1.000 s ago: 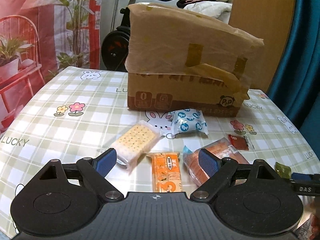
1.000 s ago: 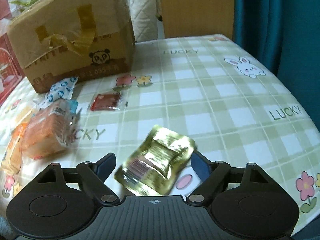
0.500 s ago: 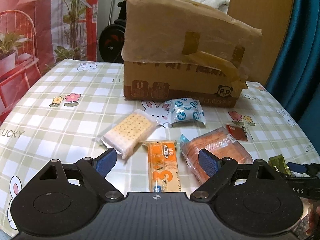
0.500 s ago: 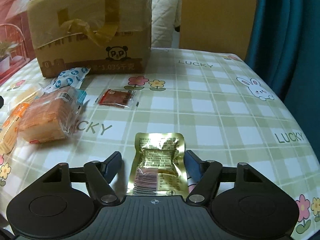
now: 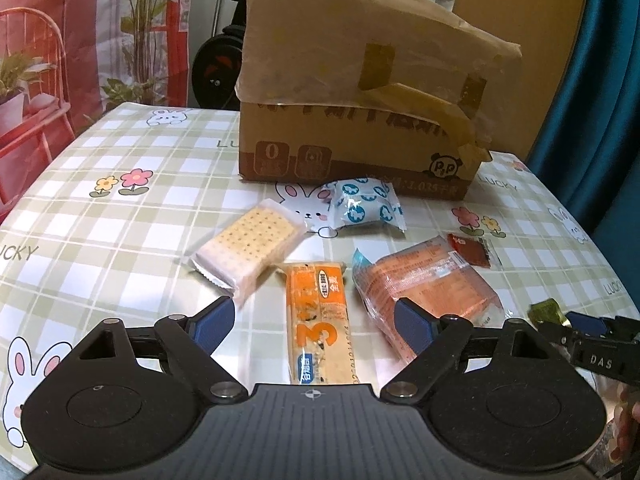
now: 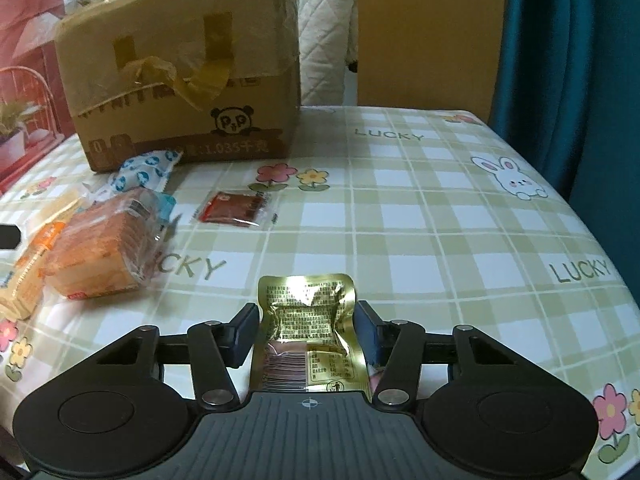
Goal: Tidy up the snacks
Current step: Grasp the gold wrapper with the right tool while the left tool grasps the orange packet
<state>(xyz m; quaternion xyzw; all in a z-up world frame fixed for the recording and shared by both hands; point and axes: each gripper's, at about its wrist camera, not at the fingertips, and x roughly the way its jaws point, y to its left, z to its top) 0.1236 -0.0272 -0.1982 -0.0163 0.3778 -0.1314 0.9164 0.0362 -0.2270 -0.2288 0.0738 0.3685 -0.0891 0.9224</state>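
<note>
Right tongs (image 6: 306, 334) closing on the gold pouch (image 6: 308, 320). Pouch lies flat on the table (image 6: 440, 240), near edge, between the pads; both pads look at its side edges, the foil already crumpling a little in the middle. Call it contact, grip not yet firm.

Left tongs (image 5: 310, 322) wide, closing slightly, nothing held. The orange bar (image 5: 320, 320) lies between the pads but they don't touch it. Cracker pack (image 5: 248, 252) just beyond the left pad, bread pack (image 5: 424, 284) up against the right pad.

Other snacks: blue-white packet (image 5: 366, 208) in front of the box (image 5: 352, 92), small red sachet (image 6: 234, 208) right of the bread pack. All loose on the table, none sorted yet. Box looks taped shut, so can't tell where the snacks should end up.

Doing the pouch grab well, my read:
- Foil is thin and flat, so side squeeze will buckle it rather than clamp it. Keep the pads low, tips on the table, so they catch the edges and not slide over.
- Close slowly until the pouch bows up, then lift straight.
- Check it hangs stable before moving; slick foil may slip.
- Keep the left tongs still meanwhile. If they go for the bar, centre first: the right pad risks snagging the bread wrapper.
</note>
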